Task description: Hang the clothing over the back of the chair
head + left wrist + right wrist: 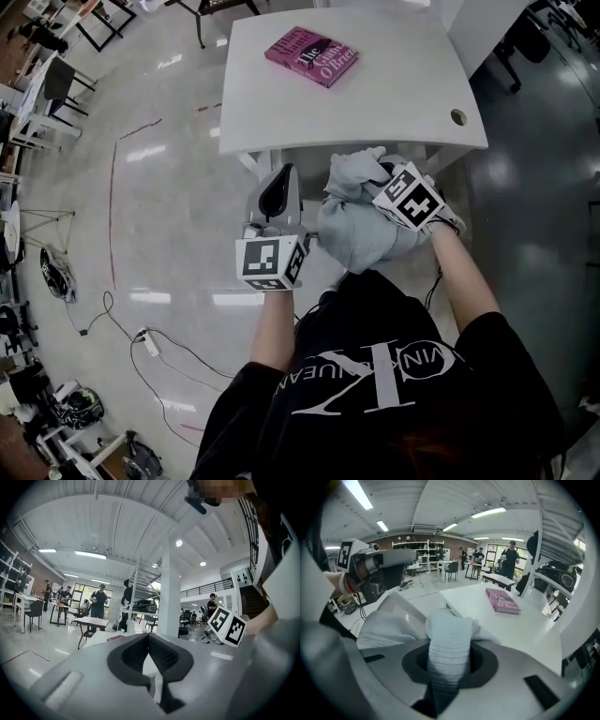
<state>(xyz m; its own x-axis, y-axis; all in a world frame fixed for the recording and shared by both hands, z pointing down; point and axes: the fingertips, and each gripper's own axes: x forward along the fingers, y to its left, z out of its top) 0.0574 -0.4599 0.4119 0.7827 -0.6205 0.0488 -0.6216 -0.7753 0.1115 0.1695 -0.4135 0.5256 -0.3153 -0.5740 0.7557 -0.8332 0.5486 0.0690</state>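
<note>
A light grey garment (361, 234) is bunched up at the near edge of the white table (375, 94). My right gripper (382, 176) is shut on it, tips buried in the cloth. In the right gripper view a ribbed band of the garment (447, 639) runs between the jaws of the right gripper (449, 657). More cloth lies against a pale panel, apparently the chair back (396, 605). My left gripper (281, 176) hovers just left of the bundle, shut and holding nothing. In its own view the left gripper (148, 638) points level, pads meeting.
A pink book (311, 56) lies on the far part of the table, and a cable hole (457, 117) sits near its right edge. Cables and a power strip (150, 342) trail over the floor at left. Dark chairs and tables (56, 84) stand far left.
</note>
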